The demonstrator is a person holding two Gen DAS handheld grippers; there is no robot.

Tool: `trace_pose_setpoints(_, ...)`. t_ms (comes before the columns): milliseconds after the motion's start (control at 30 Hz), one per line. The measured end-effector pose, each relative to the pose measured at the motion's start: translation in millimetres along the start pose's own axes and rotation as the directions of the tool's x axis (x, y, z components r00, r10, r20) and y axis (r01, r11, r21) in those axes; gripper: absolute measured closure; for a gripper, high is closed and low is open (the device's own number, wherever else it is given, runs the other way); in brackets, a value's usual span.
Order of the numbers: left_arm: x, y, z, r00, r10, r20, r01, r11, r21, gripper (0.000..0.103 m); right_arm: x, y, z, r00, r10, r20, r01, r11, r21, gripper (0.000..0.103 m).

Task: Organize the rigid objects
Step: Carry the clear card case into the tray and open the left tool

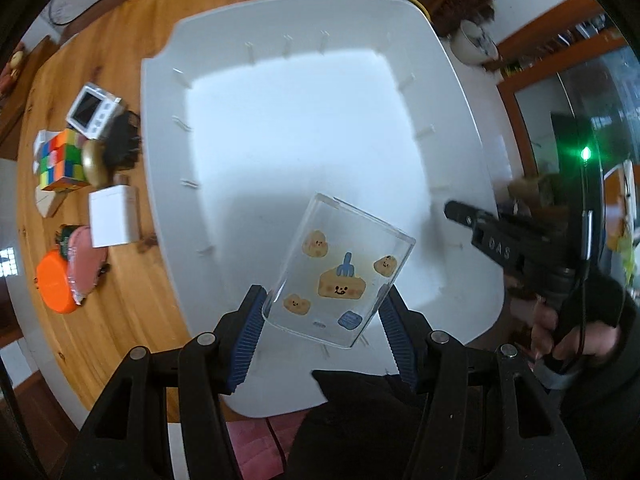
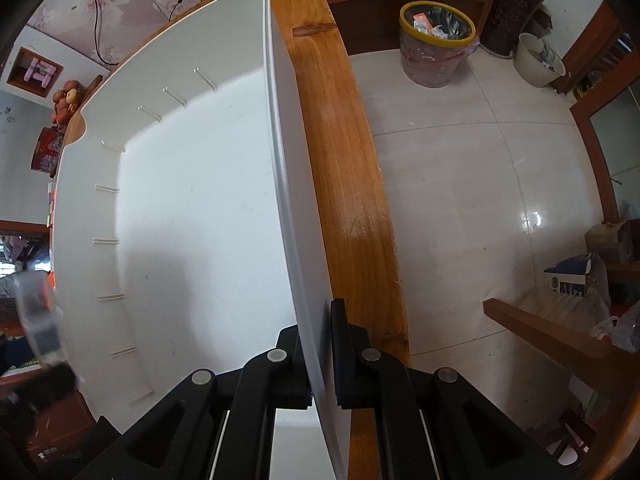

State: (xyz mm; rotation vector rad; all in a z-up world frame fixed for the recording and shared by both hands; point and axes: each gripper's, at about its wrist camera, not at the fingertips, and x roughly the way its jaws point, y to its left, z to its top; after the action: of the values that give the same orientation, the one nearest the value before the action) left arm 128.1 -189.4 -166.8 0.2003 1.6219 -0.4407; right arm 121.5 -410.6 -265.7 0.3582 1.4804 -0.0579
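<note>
Your left gripper clamps the clear cartoon-printed box over the near part of the white bin. Your right gripper pinches the bin's right wall, steadying it. Looks like the placing step: lower the box to the floor, then let go. The Rubik's cube, white block and orange lid wait on the wooden table. There's a tiled floor beyond, and a trash can.
</note>
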Motion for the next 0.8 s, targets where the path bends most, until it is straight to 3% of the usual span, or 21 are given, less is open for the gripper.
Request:
trace_pose_setpoints(267,-4,-5,-6,1.0,-0.014,0.002,0.014,1.0,0.015,0.041,0,3,0,1.0,-0.005,0.002,0.005,1.0,0.006,0.096)
trace_pose_setpoints(333,-7,-5,-8,1.0,-0.012,0.01,0.012,1.0,0.016,0.034,0,2,0,1.0,-0.004,0.003,0.004,1.0,0.009,0.096)
trace_pose_setpoints(567,-33,2,-18,0.993,-0.016,0.113,0.014,1.0,0.024,0.032,-1,3,0,1.0,-0.015,0.01,0.015,1.0,0.01,0.096)
trace_pose_setpoints(800,-55,38,-25,0.978,-0.028,0.207,0.041,0.998,-0.056,0.032,-4,5,0,0.999,-0.032,0.034,0.031,0.999,0.011,0.096)
